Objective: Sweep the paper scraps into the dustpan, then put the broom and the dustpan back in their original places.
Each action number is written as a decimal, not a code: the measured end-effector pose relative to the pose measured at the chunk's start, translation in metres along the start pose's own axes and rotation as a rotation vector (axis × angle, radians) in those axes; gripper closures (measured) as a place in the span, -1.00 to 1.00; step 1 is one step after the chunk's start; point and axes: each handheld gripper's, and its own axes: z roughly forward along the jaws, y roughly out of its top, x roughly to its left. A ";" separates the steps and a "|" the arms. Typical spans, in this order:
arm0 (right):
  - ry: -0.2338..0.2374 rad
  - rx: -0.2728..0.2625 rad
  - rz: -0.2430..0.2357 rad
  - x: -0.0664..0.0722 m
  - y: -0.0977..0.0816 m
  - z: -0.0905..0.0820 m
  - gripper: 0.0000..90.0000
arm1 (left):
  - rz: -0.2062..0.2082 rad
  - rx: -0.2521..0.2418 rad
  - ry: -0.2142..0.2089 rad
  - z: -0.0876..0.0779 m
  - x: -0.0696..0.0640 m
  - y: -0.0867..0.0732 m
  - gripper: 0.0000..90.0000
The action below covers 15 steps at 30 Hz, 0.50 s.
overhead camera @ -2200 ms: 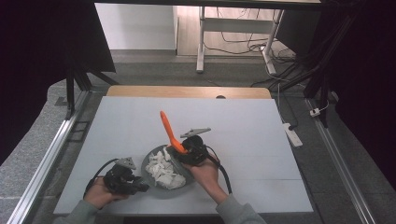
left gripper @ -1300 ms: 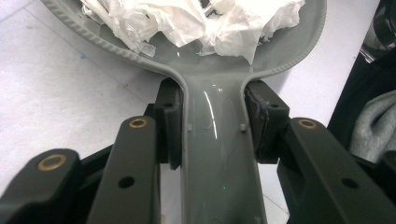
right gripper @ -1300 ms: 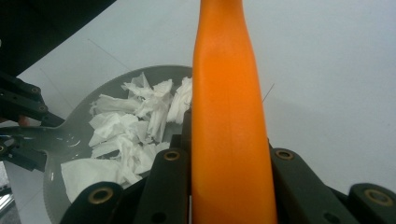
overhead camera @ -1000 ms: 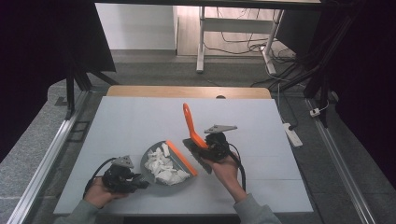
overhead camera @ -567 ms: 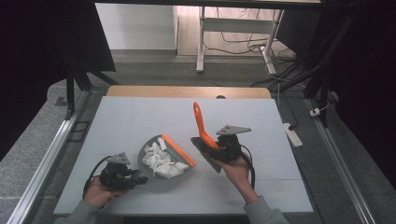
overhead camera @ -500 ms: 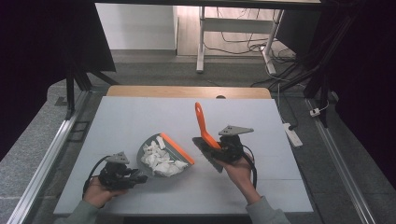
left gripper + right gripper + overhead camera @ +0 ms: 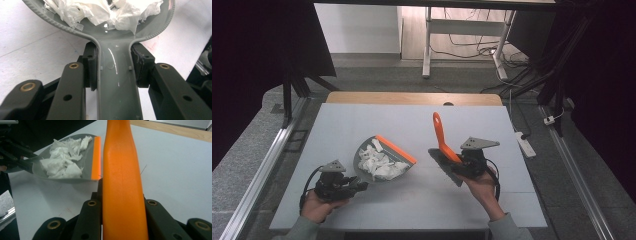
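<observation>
A person at a white table (image 7: pixel 492 130) works two hand-held grippers. The left gripper (image 7: pixel 346 186), near the table's front-left corner, is clamped on the handle of a grey dustpan (image 7: pixel 367 150); in the left gripper view the handle (image 7: pixel 116 85) runs up between the two black pads (image 7: pixel 91 63), which press on it from both sides. The pan lies just ahead of that gripper, its orange lip (image 7: pixel 396 149) facing away toward the right, and crumpled white paper (image 7: pixel 379 164) is heaped inside it.

The right gripper (image 7: pixel 455 162), at the table's front right, grips a brush by its orange handle (image 7: pixel 441 135), which slants up and away from the hand. The brush's dark head (image 7: pixel 446 167) sits low beside the gripper, on its left, close over the table. In the right gripper view the handle (image 7: pixel 121 182) rises between the jaws, held tight on both sides.

The brush stands apart from the dustpan, to the right of the orange lip, with a strip of bare table between them. From the right gripper view the pan (image 7: pixel 86 155) and its paper (image 7: pixel 62 160) lie ahead and to the left of the handle, and the left gripper (image 7: pixel 15 155) holding the pan shows at the left edge.
</observation>
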 end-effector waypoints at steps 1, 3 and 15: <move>0.004 -0.003 0.004 -0.001 -0.001 -0.001 0.71 | -0.007 -0.008 0.007 -0.001 0.000 0.000 0.36; 0.004 0.000 0.000 -0.002 -0.004 -0.004 0.71 | -0.022 -0.020 0.015 -0.002 0.001 0.000 0.36; 0.014 0.028 -0.013 -0.006 -0.015 -0.015 0.71 | -0.078 -0.077 0.064 -0.009 0.004 -0.002 0.36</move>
